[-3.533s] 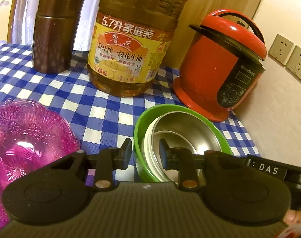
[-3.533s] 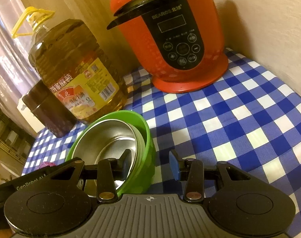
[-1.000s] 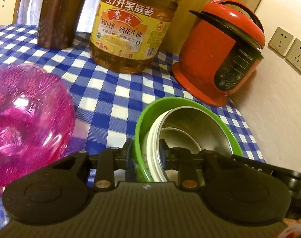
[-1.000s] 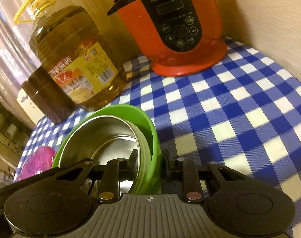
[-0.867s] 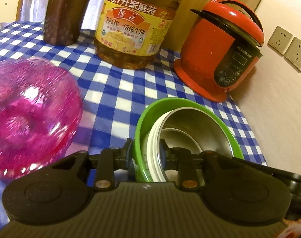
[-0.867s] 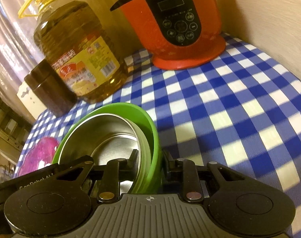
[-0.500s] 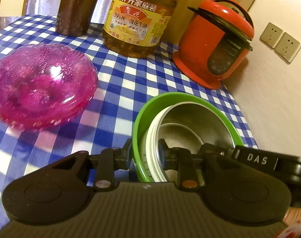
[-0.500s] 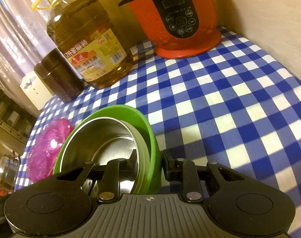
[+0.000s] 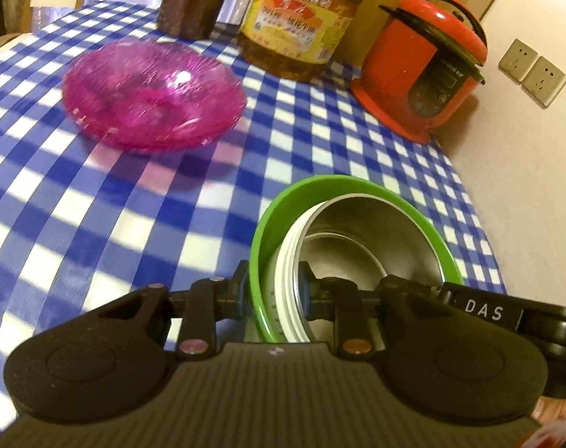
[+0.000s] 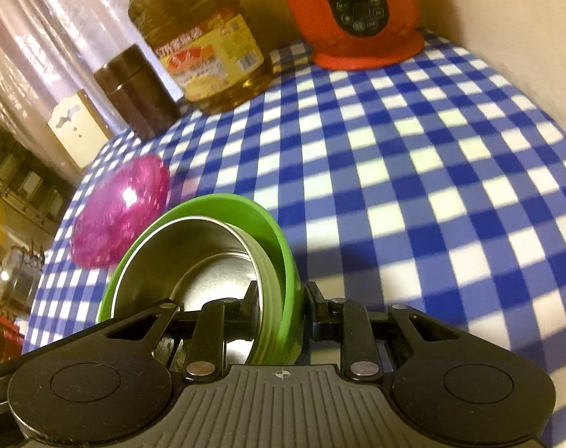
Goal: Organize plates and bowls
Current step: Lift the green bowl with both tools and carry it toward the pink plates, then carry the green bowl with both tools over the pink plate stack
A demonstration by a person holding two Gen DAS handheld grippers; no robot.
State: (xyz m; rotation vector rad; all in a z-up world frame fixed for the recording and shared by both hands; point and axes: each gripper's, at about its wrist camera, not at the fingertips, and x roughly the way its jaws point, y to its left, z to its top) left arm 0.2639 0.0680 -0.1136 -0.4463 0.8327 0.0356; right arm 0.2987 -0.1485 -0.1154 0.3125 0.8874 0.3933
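A green bowl with steel bowls nested inside hangs above the checked tablecloth. My left gripper is shut on its left rim, one pad outside the green wall and one inside the steel bowl. My right gripper is shut on the opposite rim of the green bowl, around the steel bowls too. A pink glass bowl sits on the cloth to the left, beyond the held stack; the pink glass bowl also shows in the right wrist view.
At the back of the table stand a large cooking-oil bottle, a brown canister and a red rice cooker. A wall with two sockets borders the table's right side. A steel pot sits beyond the table's left edge.
Both grippers, still clamped on the green bowl stack, have pulled back from the oil bottle and cooker, which look smaller. The pink bowl now lies farther ahead and fully in view.
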